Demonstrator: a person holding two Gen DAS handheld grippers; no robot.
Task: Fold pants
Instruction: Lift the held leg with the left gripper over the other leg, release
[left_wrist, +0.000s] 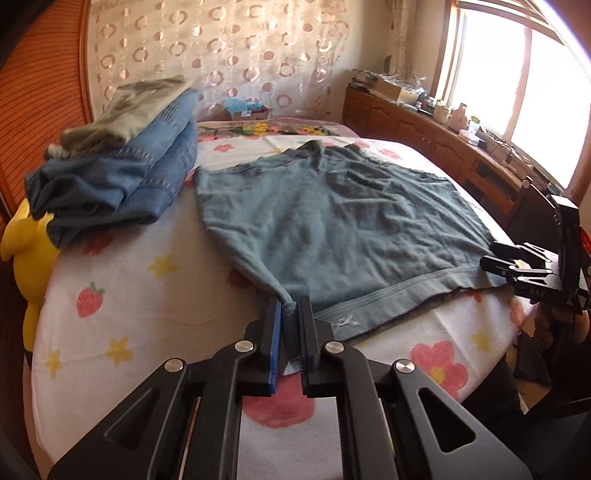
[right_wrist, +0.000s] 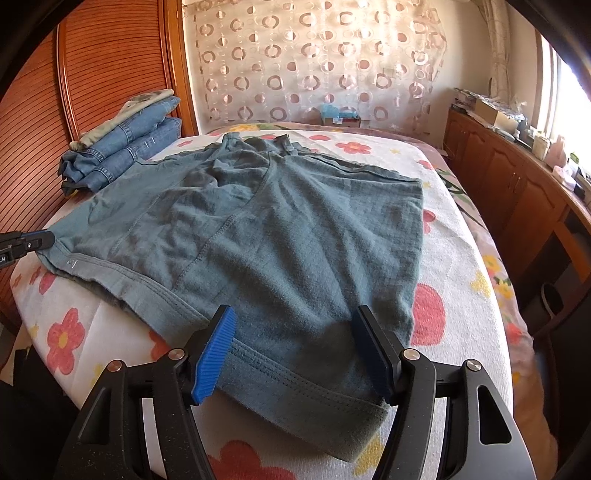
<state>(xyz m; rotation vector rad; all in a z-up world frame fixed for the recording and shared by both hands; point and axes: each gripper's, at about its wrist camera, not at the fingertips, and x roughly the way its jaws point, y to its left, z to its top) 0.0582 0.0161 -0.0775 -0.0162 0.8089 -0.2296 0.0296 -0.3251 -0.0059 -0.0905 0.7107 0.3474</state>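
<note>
Teal pants (right_wrist: 280, 229) lie spread flat on bed (left_wrist: 122, 280), waistband toward me. Fabric looks soft, light, limp knit; I expect sag and wrinkling, so corners of thicker waistband seem best hold. My left gripper (left_wrist: 290, 319) fingers pressed together, pinching one waistband corner. My right gripper (right_wrist: 295, 350) fingers spread wide astride other waistband end, not clamped. Folded jeans stack (left_wrist: 122, 177) near headboard, apart from pants
</note>
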